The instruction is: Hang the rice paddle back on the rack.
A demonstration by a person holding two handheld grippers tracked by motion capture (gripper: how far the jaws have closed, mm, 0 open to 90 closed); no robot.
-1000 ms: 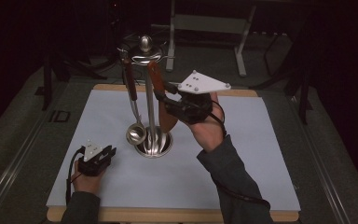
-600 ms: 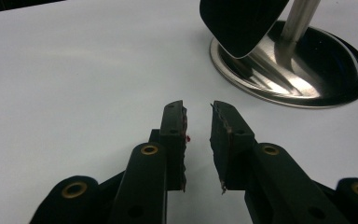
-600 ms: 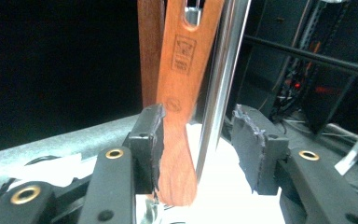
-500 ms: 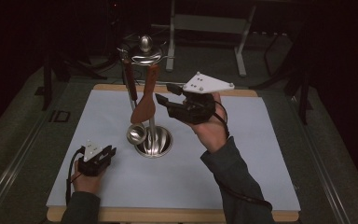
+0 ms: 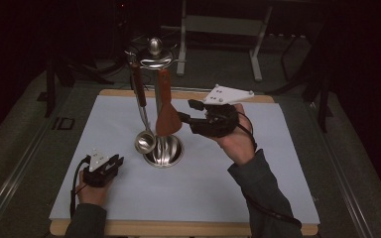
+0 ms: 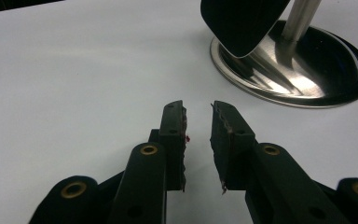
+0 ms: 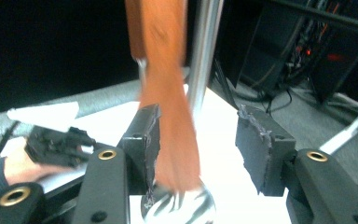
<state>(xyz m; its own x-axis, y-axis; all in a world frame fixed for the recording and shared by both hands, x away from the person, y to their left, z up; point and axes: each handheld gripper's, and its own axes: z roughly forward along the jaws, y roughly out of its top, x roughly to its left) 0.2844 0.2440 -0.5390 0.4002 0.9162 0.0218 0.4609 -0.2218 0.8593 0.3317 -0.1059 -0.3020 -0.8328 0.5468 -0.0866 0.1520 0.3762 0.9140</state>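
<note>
A steel utensil stand (image 5: 157, 94) rises from a round base (image 5: 164, 151) on the white mat. A brown spatula (image 5: 167, 116) and a steel ladle (image 5: 145, 141) hang from its top ring. My right gripper (image 5: 186, 111) is open just right of the spatula, jaws pointing at it. In the right gripper view the blurred spatula (image 7: 168, 107) hangs between the spread jaws of that gripper (image 7: 198, 116), close to the left pad, with the pole (image 7: 204, 46) behind. My left gripper (image 5: 117, 161) rests on the mat front left, open a little (image 6: 198, 108) and empty, facing the base (image 6: 298, 70).
The white mat (image 5: 278, 163) covers a wooden table whose edge shows at front and back. The ladle's bowl (image 6: 242, 23) hangs low above the base's rim. A metal frame (image 5: 218, 25) stands on the dark floor behind the table.
My right gripper let go of the spatula and drew back to the right. The spatula now hangs from the stand and swings. The left gripper stayed put.
</note>
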